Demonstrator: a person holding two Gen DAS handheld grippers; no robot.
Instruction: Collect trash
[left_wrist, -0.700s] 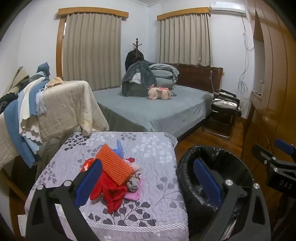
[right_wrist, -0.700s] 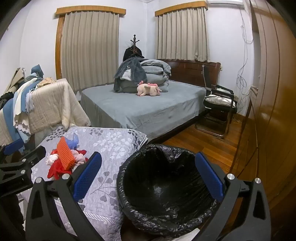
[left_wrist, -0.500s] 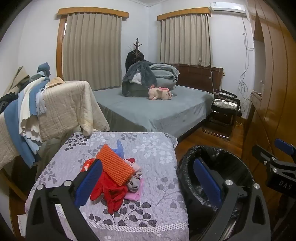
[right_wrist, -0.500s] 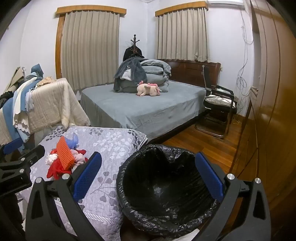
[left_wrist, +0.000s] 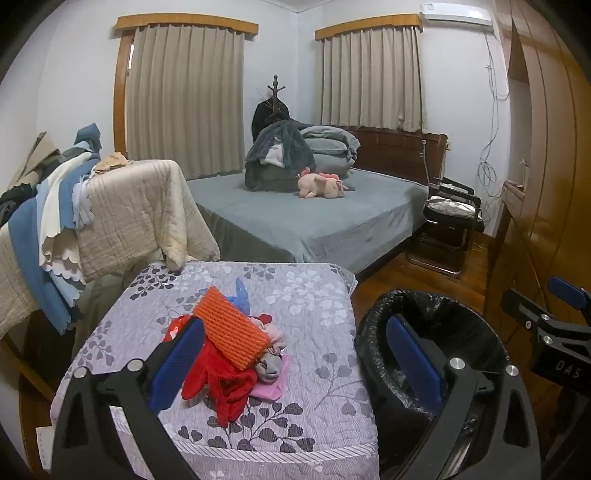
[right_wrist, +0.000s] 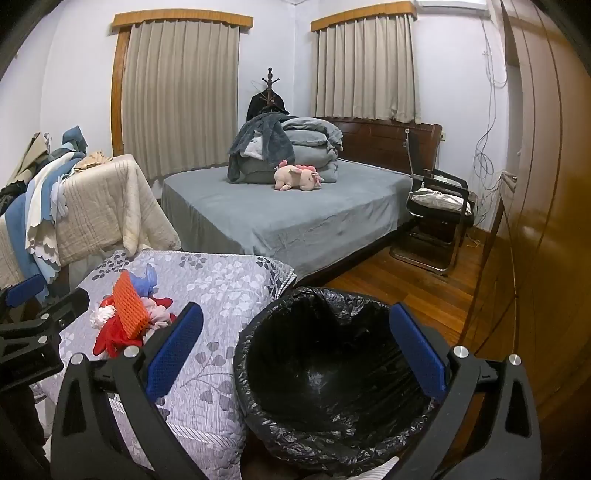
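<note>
Trash pile (left_wrist: 229, 354) on quilted bench (left_wrist: 314, 417) left of lined bin (right_wrist: 332, 373), left tool (left_wrist: 291, 365) and right tool (right_wrist: 295, 347) both spread empty; best lowered onto orange piece (left_wrist: 232, 332), clamped, carried binward.

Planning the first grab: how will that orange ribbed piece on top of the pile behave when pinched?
The orange ribbed piece keeps a flat slab shape while propped tilted on the red cloth, so it is probably fairly stiff. Its ridges should resist slipping. It looks light, likely foam or rubber, though I cannot confirm.
</note>
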